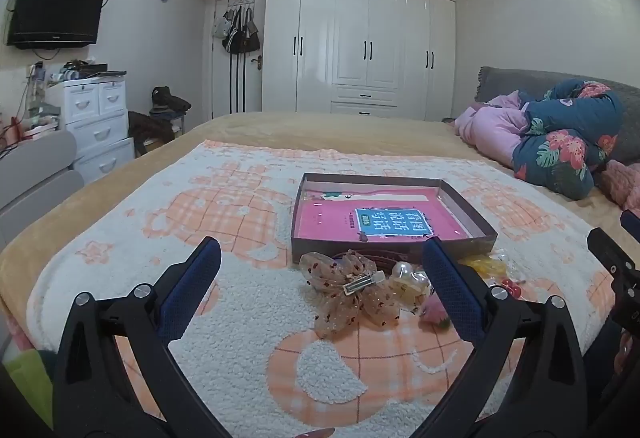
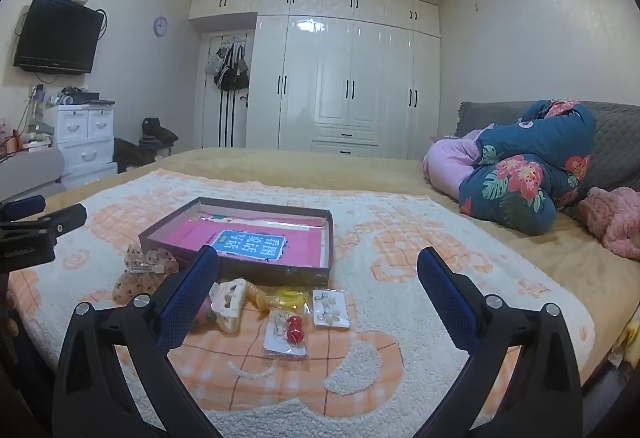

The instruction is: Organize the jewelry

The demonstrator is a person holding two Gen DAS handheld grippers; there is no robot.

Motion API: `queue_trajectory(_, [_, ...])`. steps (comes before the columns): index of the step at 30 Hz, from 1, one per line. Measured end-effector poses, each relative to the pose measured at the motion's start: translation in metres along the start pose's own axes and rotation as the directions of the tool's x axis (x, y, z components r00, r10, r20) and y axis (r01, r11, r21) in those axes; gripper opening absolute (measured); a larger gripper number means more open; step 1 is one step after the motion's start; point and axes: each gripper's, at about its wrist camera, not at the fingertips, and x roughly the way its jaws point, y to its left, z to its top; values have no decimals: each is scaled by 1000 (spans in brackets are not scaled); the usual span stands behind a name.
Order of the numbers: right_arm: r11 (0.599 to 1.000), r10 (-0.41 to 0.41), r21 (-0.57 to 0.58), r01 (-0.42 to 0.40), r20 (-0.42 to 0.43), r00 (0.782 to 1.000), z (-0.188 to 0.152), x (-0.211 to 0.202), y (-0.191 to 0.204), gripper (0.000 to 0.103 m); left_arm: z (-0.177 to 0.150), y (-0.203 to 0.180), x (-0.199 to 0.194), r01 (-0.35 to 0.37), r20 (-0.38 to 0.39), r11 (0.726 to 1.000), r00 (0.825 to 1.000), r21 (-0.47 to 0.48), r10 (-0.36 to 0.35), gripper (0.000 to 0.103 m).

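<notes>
Both pairs of jaws stand spread as wide as they go, with nothing between the blue pads and nothing touched. From its own camera the left gripper (image 1: 320, 270) hovers above the fleece blanket (image 1: 248, 302); a sheer hair bow (image 1: 352, 290) with a metal clip lies on the blanket between its fingers, below them and clear of both pads. At about 2 o'clock from the bow, half hidden by the right finger, lie a pale claw clip (image 1: 404, 274) and a small pink piece. The shallow box (image 1: 390, 242) sits just beyond the bow at 12 o'clock, a pink booklet with a blue label flat inside it.

From the right camera the right gripper (image 2: 318, 264) hovers over the same blanket, well apart from the items. Near its left finger lie the claw clip (image 2: 230, 300), a card with red bead earrings (image 2: 288, 332) and, at 1 o'clock from it, a card with pale earrings (image 2: 330, 308); something yellow (image 2: 290, 296) lies between them and the box (image 2: 280, 274). The bow (image 2: 146, 276) sits at 9 o'clock from the claw clip. The left gripper's body shows at the far left edge
</notes>
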Motion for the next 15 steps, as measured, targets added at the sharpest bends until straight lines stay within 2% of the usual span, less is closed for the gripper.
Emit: queue_trajectory(15, [1000, 5, 0, -5, -3, 1000, 2, 0, 3, 97, 0, -1, 0, -2, 4, 1000, 1000, -4, 2, 92])
